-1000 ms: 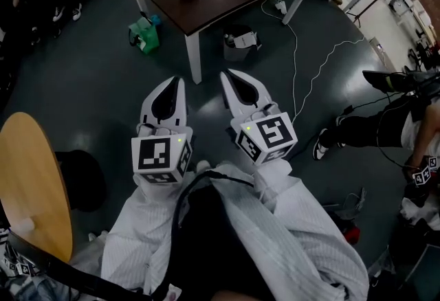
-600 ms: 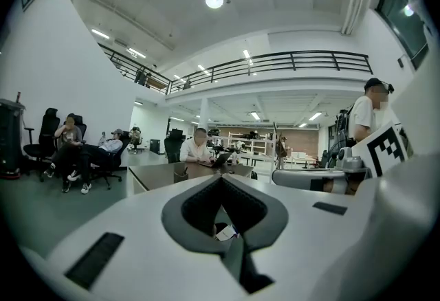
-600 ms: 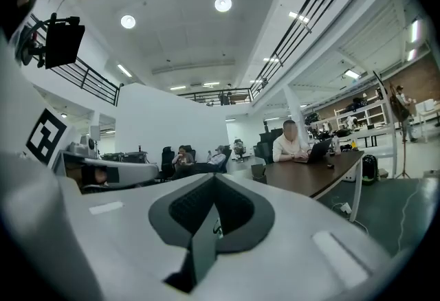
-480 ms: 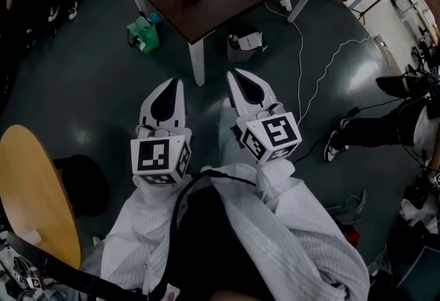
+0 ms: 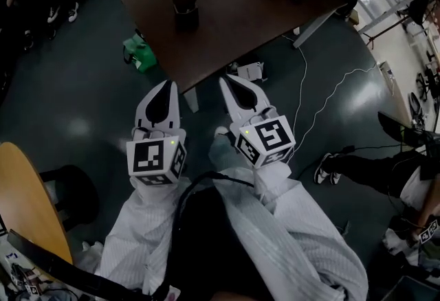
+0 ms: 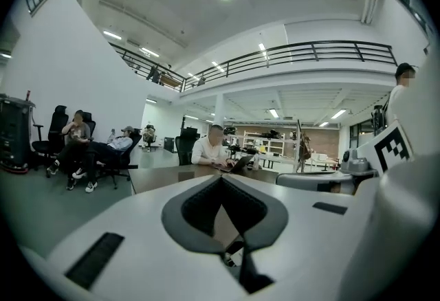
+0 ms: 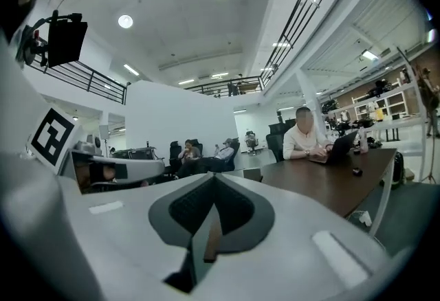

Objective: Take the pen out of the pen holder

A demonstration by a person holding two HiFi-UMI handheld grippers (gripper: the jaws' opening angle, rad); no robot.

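We hold both jaws closed on nothing, left gripper [image 5: 167, 85] slightly nearer than right gripper [image 5: 230, 80] to the upright pen holder [image 5: 185, 12], well ahead on the counter [image 5: 261, 25].

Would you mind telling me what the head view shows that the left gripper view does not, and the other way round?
Only the head view: the pen holder standing on the dark table, and a green bag on the floor. Only the left gripper view: a person at a laptop, seated people and a balcony railing. Both: the left gripper, its jaws together, and that table.
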